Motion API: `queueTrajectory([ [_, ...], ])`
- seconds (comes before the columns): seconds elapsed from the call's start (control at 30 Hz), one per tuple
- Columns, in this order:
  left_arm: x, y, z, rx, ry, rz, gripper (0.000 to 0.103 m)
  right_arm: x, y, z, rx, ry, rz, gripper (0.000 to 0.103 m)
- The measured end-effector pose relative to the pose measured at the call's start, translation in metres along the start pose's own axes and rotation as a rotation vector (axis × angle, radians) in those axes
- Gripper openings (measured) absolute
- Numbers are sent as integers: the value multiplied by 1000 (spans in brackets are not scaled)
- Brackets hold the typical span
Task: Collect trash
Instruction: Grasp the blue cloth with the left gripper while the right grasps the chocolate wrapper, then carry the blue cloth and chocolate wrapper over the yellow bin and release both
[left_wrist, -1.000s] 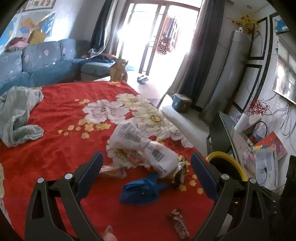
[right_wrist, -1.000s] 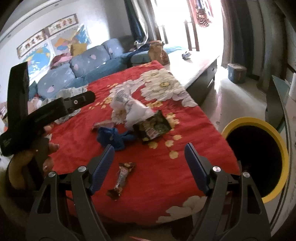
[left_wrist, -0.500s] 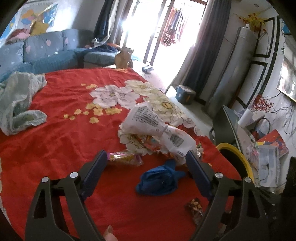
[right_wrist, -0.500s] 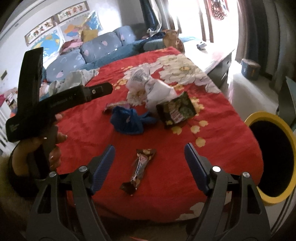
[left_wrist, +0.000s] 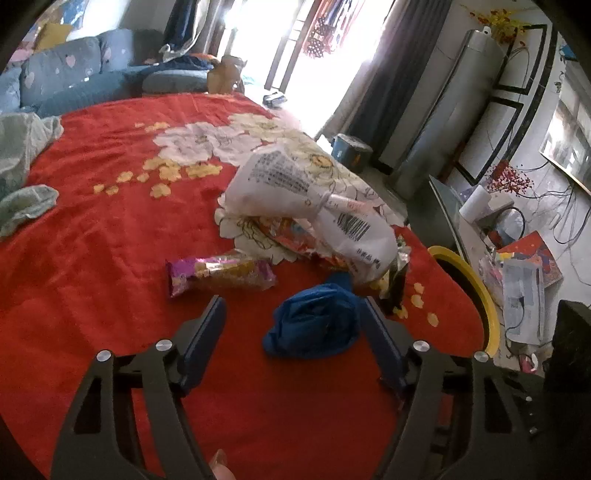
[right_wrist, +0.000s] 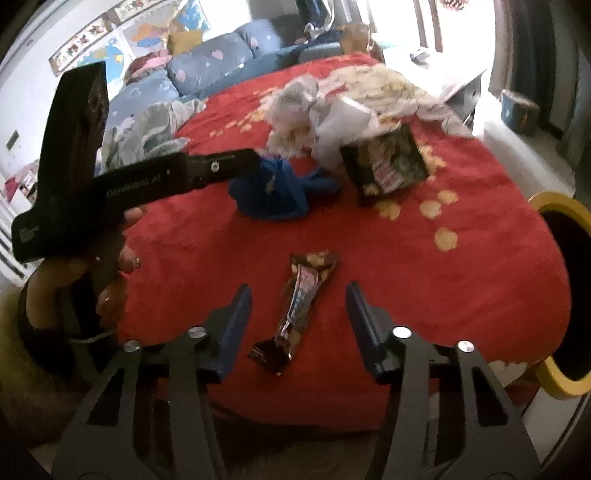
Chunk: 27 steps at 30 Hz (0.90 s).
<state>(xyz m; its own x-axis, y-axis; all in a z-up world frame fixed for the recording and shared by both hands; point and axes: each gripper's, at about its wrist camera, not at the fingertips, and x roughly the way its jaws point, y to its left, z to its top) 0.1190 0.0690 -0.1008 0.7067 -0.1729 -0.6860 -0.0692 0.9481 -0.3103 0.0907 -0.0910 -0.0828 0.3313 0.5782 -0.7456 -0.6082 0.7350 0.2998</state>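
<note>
Because both jaw pairs are closing on separate pieces at once, I keep each gripper straddling its own target: the left gripper (left_wrist: 291, 319) brackets the crumpled blue wad (left_wrist: 314, 325) near the bed's right edge, pads not yet pressing; the right gripper (right_wrist: 299, 306) flanks the brown snack wrapper (right_wrist: 301, 301) by the near edge, nothing gripped. I judge the yellow-rimmed bin (right_wrist: 565, 288) sits alongside for a short drop.
</note>
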Motion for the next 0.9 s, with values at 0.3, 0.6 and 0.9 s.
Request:
queueTrajectory([
  [0.3,20,7,-7,-40,50,-77,56,10,4,-6,-15,34,23,13],
  [0.6,23,-2,-13,-25,61,-96,21,-1,0,-3,-7,-6,2,12],
  [0.9,-24,-10,11,10,-58,-65,15,-25,-3,6,-17,-82,-22,12],
])
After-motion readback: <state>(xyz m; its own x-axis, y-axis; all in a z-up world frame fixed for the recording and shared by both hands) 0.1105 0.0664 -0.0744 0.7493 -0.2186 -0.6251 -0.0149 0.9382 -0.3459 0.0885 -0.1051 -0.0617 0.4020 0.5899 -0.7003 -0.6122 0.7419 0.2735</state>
